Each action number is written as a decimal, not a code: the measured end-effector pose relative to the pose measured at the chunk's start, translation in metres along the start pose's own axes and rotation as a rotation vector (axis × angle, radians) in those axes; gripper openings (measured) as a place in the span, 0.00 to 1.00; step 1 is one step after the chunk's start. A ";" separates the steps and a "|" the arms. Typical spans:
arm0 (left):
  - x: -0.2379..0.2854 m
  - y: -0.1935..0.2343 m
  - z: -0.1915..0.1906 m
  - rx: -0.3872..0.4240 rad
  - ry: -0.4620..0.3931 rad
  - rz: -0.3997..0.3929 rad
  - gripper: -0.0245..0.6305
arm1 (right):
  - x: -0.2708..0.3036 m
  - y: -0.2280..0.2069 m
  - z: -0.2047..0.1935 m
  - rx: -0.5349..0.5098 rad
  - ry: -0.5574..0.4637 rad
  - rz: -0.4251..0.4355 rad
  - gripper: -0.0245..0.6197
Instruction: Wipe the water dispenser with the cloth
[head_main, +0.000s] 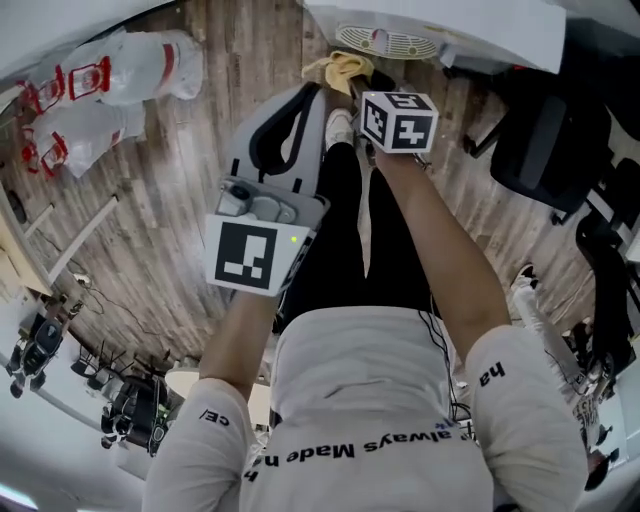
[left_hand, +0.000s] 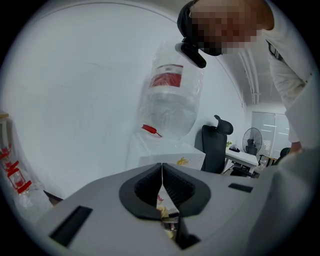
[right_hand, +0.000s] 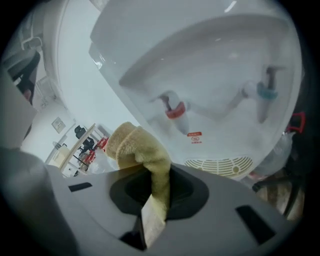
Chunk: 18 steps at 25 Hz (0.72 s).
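Yellow terry cloth (right_hand: 145, 152) is pinched between the jaws of your right gripper (right_hand: 156, 192). Its free end bunches up above them, close in front of the white water dispenser (right_hand: 210, 60). That gripper's view looks into the tap recess, where you see the red tap (right_hand: 175, 109), the blue tap (right_hand: 265, 92) and the slotted drip grille (right_hand: 220, 165). Your left gripper (left_hand: 161, 175) is pressed closed on nothing, held back and facing the dispenser's clear bottle (left_hand: 170, 100).

One water dispenser (right_hand: 210, 60) bears two taps, a red tap (right_hand: 175, 107) and a blue tap (right_hand: 265, 92), and one clear bottle (left_hand: 170, 100). One cloth (right_hand: 142, 150) shows; two bagged jugs (head_main: 140, 62) lie far left.
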<state>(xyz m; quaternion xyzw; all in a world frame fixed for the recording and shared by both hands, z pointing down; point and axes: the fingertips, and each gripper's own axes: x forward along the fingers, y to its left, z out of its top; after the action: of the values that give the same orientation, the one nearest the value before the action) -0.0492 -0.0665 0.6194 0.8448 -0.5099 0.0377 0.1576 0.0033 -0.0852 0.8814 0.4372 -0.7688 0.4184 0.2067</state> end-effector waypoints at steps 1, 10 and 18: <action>-0.002 -0.001 0.003 0.003 -0.001 0.006 0.07 | -0.012 -0.001 0.005 -0.011 -0.016 -0.004 0.13; -0.020 -0.016 0.043 0.016 -0.020 0.036 0.07 | -0.123 0.003 0.061 -0.169 -0.157 -0.032 0.13; -0.031 -0.039 0.093 0.028 -0.047 0.005 0.07 | -0.209 0.036 0.106 -0.256 -0.260 -0.037 0.13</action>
<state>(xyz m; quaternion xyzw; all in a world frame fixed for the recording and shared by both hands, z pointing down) -0.0390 -0.0521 0.5159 0.8464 -0.5149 0.0253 0.1337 0.0888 -0.0583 0.6622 0.4716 -0.8279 0.2536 0.1672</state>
